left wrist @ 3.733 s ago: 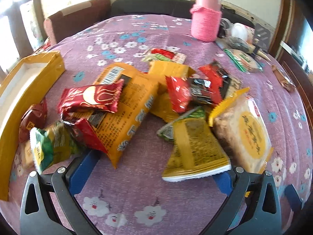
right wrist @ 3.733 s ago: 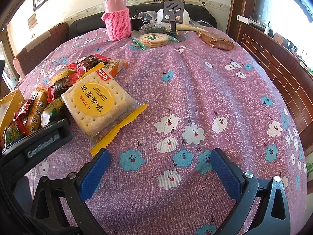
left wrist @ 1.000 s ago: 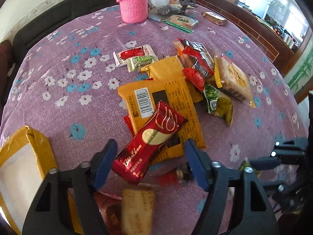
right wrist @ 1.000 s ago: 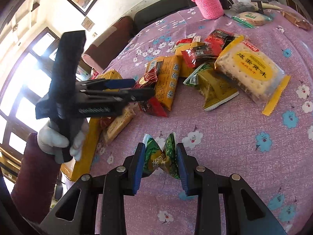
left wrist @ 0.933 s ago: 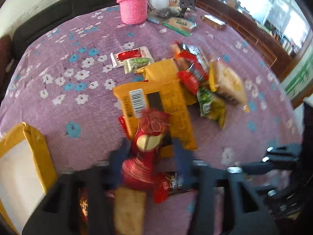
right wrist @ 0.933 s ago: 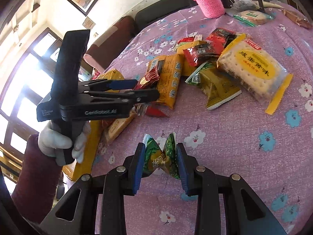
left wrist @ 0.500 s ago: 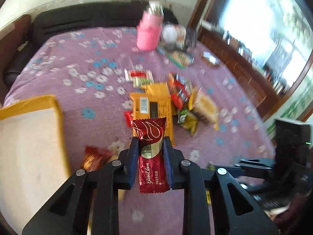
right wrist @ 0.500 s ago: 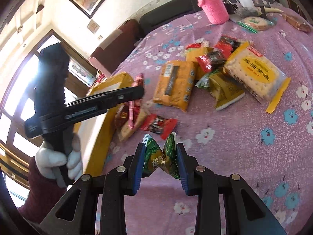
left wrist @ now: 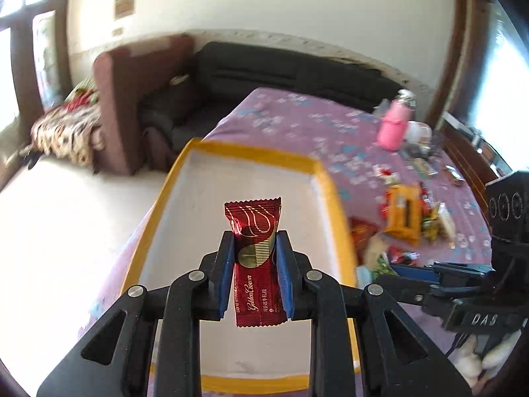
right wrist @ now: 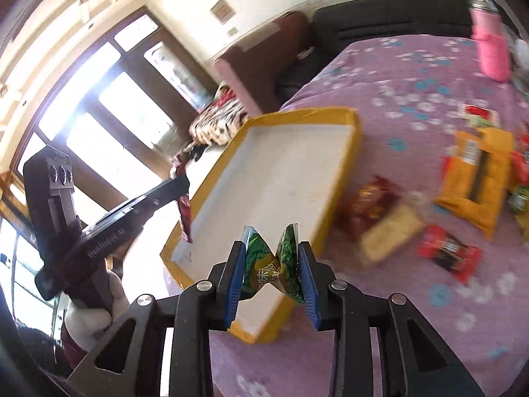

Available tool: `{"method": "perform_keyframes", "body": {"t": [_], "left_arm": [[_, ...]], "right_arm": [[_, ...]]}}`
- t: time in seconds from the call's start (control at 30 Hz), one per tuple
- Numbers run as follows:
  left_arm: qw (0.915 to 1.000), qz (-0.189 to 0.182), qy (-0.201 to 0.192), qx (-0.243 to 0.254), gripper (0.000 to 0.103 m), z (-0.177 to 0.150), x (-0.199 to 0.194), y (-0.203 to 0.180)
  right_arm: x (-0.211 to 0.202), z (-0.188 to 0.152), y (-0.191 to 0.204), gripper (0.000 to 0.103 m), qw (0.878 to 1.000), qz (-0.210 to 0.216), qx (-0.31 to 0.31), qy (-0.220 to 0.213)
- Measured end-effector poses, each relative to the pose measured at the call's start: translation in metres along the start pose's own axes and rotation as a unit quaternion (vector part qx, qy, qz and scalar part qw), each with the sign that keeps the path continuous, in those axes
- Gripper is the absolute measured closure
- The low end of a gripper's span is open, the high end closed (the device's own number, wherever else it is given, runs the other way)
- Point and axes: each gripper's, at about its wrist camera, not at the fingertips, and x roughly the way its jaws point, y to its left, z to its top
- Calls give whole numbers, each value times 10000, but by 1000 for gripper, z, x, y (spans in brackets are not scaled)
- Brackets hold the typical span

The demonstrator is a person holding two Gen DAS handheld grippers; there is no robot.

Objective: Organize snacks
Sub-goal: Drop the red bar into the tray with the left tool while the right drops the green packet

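My left gripper (left wrist: 255, 241) is shut on a red Golden Crown wafer packet (left wrist: 256, 261) and holds it above the open yellow box (left wrist: 325, 178) with a white inside. My right gripper (right wrist: 271, 248) is shut on a crumpled green snack packet (right wrist: 269, 264), held over the box's near corner (right wrist: 350, 139). The left gripper with the red packet also shows in the right wrist view (right wrist: 180, 195), over the box's left rim. Nothing is visible inside the box.
Several snacks lie on the purple flowered tablecloth (right wrist: 413, 76) right of the box: a large orange packet (right wrist: 476, 172), a small red packet (right wrist: 446, 258), a cracker packet (right wrist: 390, 231). A pink bottle (left wrist: 393, 125) stands at the far end. A sofa (left wrist: 264, 69) is behind the table.
Both grippers have swung left from the snack pile to the yellow box. The left one closed on the red wafer packet and lifted it; the right kept hold of the green packet.
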Motion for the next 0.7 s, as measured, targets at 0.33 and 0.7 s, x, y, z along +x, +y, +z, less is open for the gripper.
{"method": "perform_keyframes", "body": {"t": [0.33,0.7], "left_arm": [[9945,1039,-21,-138,78,-24,19,20],[9922,1222,-216,-68,49,-32,-10,2]], "right_arm": [[83,-3,27,67,9961,-549,-378,578],[24,-4,18,61,9981,-552,-262,-12]]}}
